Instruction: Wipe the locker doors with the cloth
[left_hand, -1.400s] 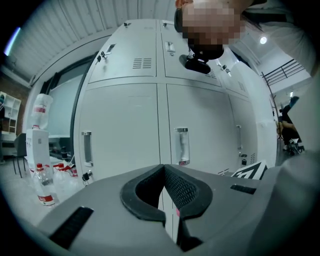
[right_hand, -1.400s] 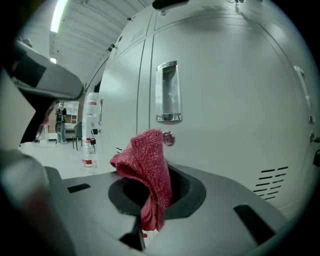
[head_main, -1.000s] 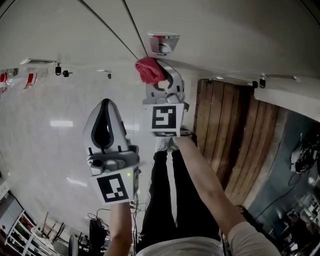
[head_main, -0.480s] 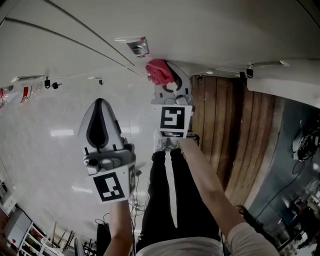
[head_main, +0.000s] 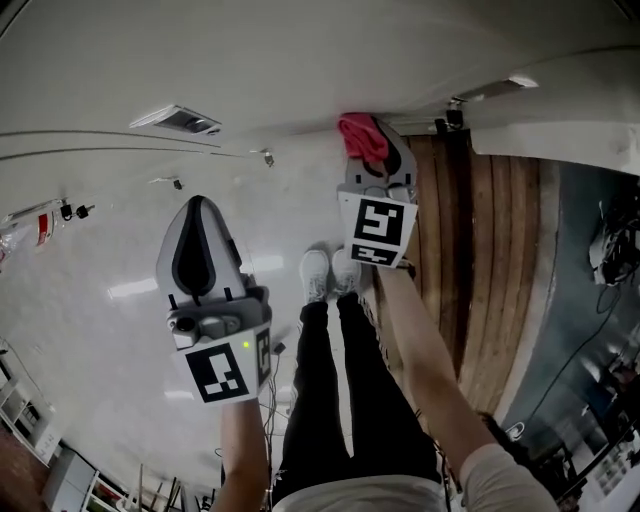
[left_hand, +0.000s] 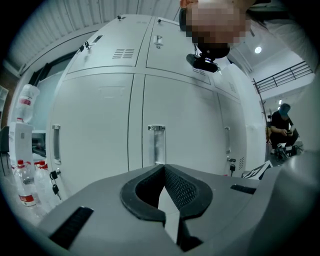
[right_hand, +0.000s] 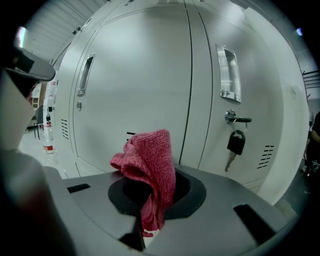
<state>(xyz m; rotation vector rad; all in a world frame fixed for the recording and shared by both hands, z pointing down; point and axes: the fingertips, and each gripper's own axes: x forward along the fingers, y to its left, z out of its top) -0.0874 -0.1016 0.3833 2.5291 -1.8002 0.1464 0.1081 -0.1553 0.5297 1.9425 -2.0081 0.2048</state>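
Judged to be at the wiping step, or just short of contact: crumpled red knitted cloth (right_hand: 150, 160) pinched in the right gripper (right_hand: 152, 197), jaws clamped on its lower folds, bunched top poking out toward the pale grey metal locker doors (right_hand: 135, 75). Close to the lower part of one door, just left of the seam and of the black key (right_hand: 235, 142) hanging in the neighbouring lock; impossible to tell whether touching the panel. In the head view, low at the foot of the lockers, beyond the white shoes (head_main: 330, 272). Left gripper (left_hand: 164, 172) empty, tips pressed together, held back from the doors and aimed at a clear handle (left_hand: 156, 145). Next, probably: press the cloth flat to the door and sweep across, steering clear of key and handles.
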